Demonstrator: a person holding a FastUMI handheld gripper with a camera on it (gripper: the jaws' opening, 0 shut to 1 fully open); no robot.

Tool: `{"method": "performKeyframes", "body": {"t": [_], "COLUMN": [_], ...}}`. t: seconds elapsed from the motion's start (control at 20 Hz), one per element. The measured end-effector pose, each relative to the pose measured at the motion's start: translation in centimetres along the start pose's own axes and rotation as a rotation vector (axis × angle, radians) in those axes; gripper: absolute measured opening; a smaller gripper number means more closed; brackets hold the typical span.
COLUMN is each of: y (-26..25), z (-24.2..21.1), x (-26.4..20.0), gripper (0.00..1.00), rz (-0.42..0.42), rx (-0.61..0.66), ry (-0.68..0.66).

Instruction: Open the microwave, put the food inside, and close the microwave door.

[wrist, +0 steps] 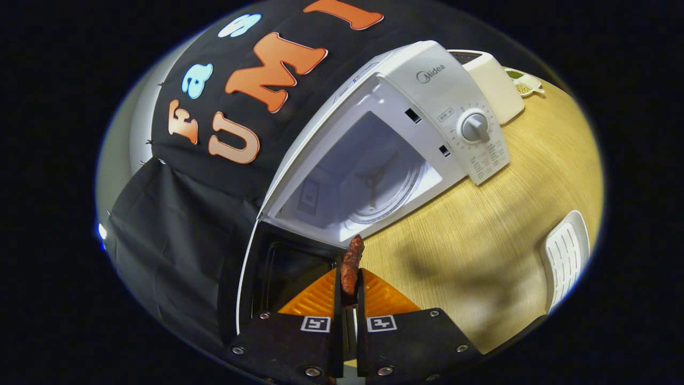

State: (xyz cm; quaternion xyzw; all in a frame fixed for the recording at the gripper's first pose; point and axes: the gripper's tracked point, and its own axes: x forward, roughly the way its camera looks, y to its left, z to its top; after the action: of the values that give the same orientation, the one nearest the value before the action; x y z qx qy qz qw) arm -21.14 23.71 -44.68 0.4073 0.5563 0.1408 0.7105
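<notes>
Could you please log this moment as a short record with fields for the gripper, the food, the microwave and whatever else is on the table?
gripper: gripper shut on the sausage, both orange fingers pressing its sides
food: reddish-brown sausage, tip sticking out ahead of the fingers
microwave: white microwave, door swung open, cavity lit, glass turntable bare
stage: food not yet inside, held just before the opening
table: wooden table; white slotted item; cream box beyond the microwave
</notes>
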Motion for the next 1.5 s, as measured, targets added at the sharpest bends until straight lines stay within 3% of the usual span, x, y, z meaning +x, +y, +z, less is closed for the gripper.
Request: {"method": "performKeyframes", "body": {"t": [0.25, 0.75, 1.5], "y": [2.2, 2.9, -0.6], "z": [0.5, 3.6, 7.7], "x": [3.6, 10.2, 17.8], "gripper": [0.1, 0.1, 0.1], "rz": [0.047, 0.05, -0.087], "rx": [0.066, 0.165, 0.232], "ry": [-0.083, -0.27, -0.448]}}
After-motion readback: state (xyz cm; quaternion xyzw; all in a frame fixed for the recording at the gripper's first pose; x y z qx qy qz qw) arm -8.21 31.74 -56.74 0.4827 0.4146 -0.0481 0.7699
